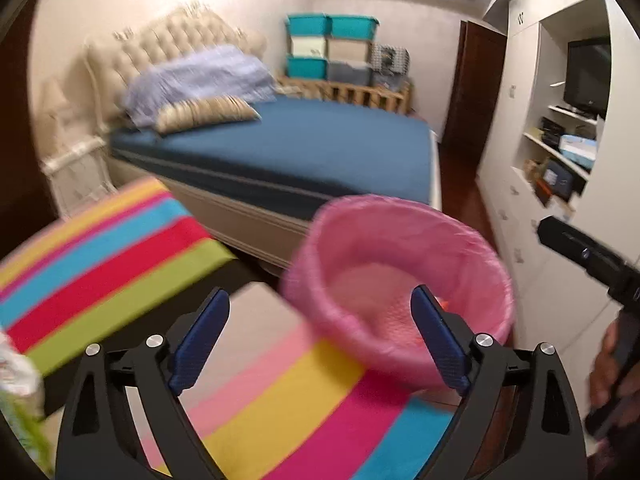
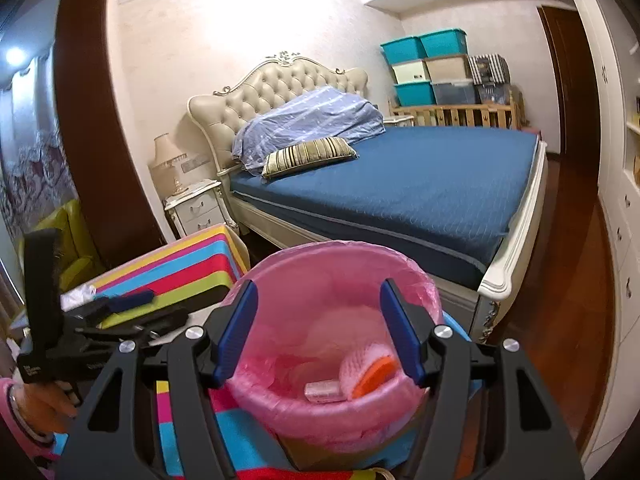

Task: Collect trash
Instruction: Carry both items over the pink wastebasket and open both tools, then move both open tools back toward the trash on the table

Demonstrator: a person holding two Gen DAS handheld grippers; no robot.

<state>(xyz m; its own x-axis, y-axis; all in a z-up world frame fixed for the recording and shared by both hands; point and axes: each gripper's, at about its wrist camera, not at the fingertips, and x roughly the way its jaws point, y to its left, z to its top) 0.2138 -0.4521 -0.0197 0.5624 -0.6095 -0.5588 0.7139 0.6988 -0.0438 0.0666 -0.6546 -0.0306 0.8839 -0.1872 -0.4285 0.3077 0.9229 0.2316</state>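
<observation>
A bin lined with a pink bag (image 2: 280,412) stands on a striped cloth just in front of my right gripper (image 2: 320,332), which is open and empty above its near rim. Inside the bin lie a pink foam net with an orange piece (image 2: 370,372) and a small flat packet (image 2: 322,391). In the left wrist view the bin (image 1: 332,264) is ahead and to the right of my left gripper (image 1: 320,340), which is open and empty. A crumpled white and green wrapper (image 1: 18,376) shows at the far left edge.
A rainbow-striped box (image 1: 104,256) stands left of the bin; it also shows in the right wrist view (image 2: 184,264). A bed with blue cover (image 2: 400,184) lies behind. White cabinets (image 1: 520,184) line the right wall. Wooden floor (image 2: 560,300) runs beside the bed.
</observation>
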